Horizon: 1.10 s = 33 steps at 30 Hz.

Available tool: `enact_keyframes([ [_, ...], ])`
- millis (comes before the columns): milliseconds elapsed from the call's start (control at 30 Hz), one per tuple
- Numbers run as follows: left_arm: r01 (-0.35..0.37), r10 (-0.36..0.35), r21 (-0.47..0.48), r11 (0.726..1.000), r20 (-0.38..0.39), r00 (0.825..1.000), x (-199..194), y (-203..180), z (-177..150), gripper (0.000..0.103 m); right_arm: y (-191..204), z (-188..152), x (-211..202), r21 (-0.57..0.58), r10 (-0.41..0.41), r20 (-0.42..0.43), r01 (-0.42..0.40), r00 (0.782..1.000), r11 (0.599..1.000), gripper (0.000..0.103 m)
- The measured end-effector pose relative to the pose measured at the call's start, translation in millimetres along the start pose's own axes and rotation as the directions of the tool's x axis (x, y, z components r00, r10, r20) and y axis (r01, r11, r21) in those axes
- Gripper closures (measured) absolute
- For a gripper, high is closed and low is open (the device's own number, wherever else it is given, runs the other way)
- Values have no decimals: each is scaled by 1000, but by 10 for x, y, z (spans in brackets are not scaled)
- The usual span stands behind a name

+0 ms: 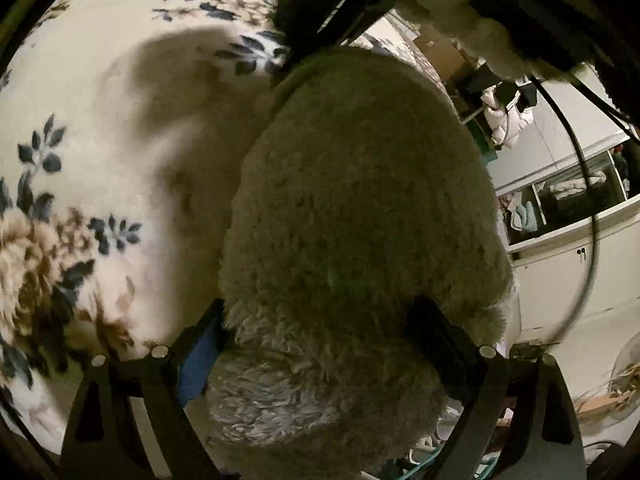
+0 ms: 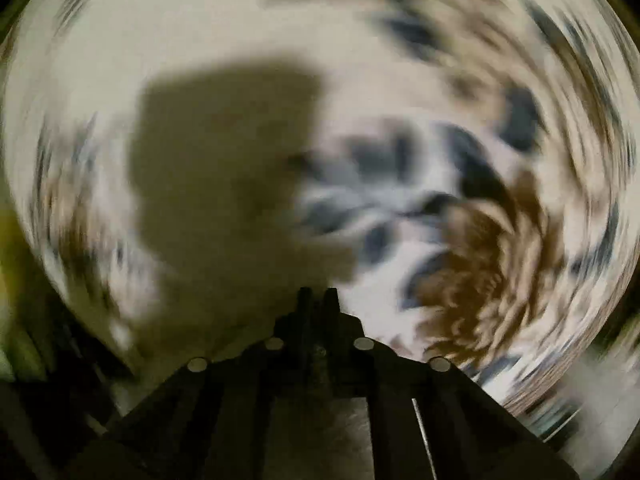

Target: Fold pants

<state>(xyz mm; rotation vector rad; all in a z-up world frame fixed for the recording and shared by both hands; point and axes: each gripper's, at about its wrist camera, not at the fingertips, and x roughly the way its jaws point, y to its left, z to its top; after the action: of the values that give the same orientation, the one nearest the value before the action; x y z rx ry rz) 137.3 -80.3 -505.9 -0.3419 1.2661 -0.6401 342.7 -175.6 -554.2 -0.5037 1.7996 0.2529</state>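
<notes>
Left tool (image 1: 320, 356): spread wide, its two dark fingers (image 1: 200, 344) on either side of a thick bundle of fluffy cream fabric; blue pad visible on the left finger, touching the fabric's edge; right finger against the fabric's other side; grasping the bundle across its width.
Pants (image 1: 352, 208): fluffy, cream-coloured, bulky; filling the middle of the left wrist view, lifted above the surface below, reaching up toward a dark object at the top of the frame.
Surface under the pants: floral blanket (image 1: 80, 184), cream with dark blue leaves and brown flowers; shadow of the bundle cast on it, left of the fabric.
Right tool (image 2: 318, 294): clenched, fingertips pressed together, nothing between them; pointing steeply down at the same floral blanket (image 2: 460, 240).
Right wrist view: heavily blurred in a swirl; large dark shadow left of centre.
Background, right edge of left view: white cabinets (image 1: 576, 256) with folded cloths on open shelves; black cable (image 1: 588, 184) curving down.
</notes>
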Motion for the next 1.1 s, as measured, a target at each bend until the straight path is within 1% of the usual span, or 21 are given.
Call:
enact_keyframes([
  [33, 2, -2, -8, 1000, -1, 1000, 5, 9, 0, 11, -283, 48, -55, 90, 3, 27, -5, 1000, 996, 103],
  [100, 7, -7, -19, 1000, 1, 1000, -14, 23, 16, 11, -613, 28, -131, 191, 117, 36, -122, 992, 974, 103],
  [200, 34, -33, -52, 998, 18, 999, -144, 51, 82, 11, -722, -136, -364, 186, 251, 70, -260, 966, 948, 100],
  [233, 44, -41, -74, 996, 45, 998, -256, 63, 133, 11, -646, -246, -494, 133, 273, 77, -281, 959, 951, 93],
  [267, 52, -46, -90, 995, 69, 997, -347, 70, 170, 11, -599, -349, -597, 95, 273, 87, -281, 958, 955, 73],
  [300, 60, -50, -104, 993, 93, 994, -445, 80, 224, 11, -559, -425, -660, 82, 274, 101, -283, 956, 956, 62],
  [333, 53, -41, -106, 993, 113, 993, -557, 87, 298, 11, -551, -569, -751, 73, 308, 131, -319, 943, 945, 46],
  [367, 51, -35, -111, 993, 134, 990, -645, 94, 371, 11, -576, -666, -783, 75, 332, 140, -345, 933, 936, 41],
  [400, 48, -30, -116, 992, 151, 988, -716, 99, 448, 11, -650, -821, -812, 100, 343, 156, -360, 926, 927, 41],
  [500, 56, -32, -131, 990, 179, 983, -778, 74, 750, 11, -873, -1229, -746, 214, 300, 206, -342, 931, 915, 41],
  [600, 48, -31, -108, 993, 162, 986, -674, 51, 1005, 11, -1310, -1782, -452, 407, 280, 269, -372, 922, 834, 41],
  [700, 37, -30, -69, 997, 93, 995, -345, -43, 1293, 11, -1660, -2507, -132, 573, 307, 335, -452, 891, 684, 40],
  [767, 29, -27, -57, 998, 37, 999, -111, -30, 1406, 11, -1771, -2949, 124, 638, 329, 380, -502, 865, 583, 32],
  [800, 9, -9, -51, 999, -7, 1000, 63, -32, 1480, 11, -1810, -3077, 241, 660, 336, 392, -516, 857, 547, 28],
  [833, -7, 5, -48, 999, -38, 999, 184, -30, 1504, 11, -1807, -3356, 419, 692, 348, 417, -541, 840, 478, 25],
  [900, -37, 33, -47, 998, -98, 995, 398, 37, 1534, 11, -1769, -3723, 669, 717, 377, 465, -591, 801, 370, 25],
  [967, -81, 73, -52, 995, -142, 987, 547, 141, 1514, 11, -1616, -4088, 977, 729, 409, 539, -651, 736, 211, 25],
  [1000, -95, 84, -67, 993, -158, 984, 599, 205, 1504, 11, -1493, -4269, 1183, 723, 434, 583, -682, 687, 107, 25],
  [1033, -92, 79, -73, 993, -164, 983, 607, 242, 1489, 11, -1389, -4358, 1305, 718, 442, 607, -694, 660, 50, 25],
  [1067, -92, 78, -76, 993, -167, 983, 608, 260, 1478, 11, -1256, -4448, 1467, 704, 451, 642, -710, 620, -25, 25],
  [1100, -101, 89, -66, 993, -170, 981, 600, 247, 1470, 11, -1085, -4530, 1663, 669, 458, 693, -734, 557, -119, 25],
])
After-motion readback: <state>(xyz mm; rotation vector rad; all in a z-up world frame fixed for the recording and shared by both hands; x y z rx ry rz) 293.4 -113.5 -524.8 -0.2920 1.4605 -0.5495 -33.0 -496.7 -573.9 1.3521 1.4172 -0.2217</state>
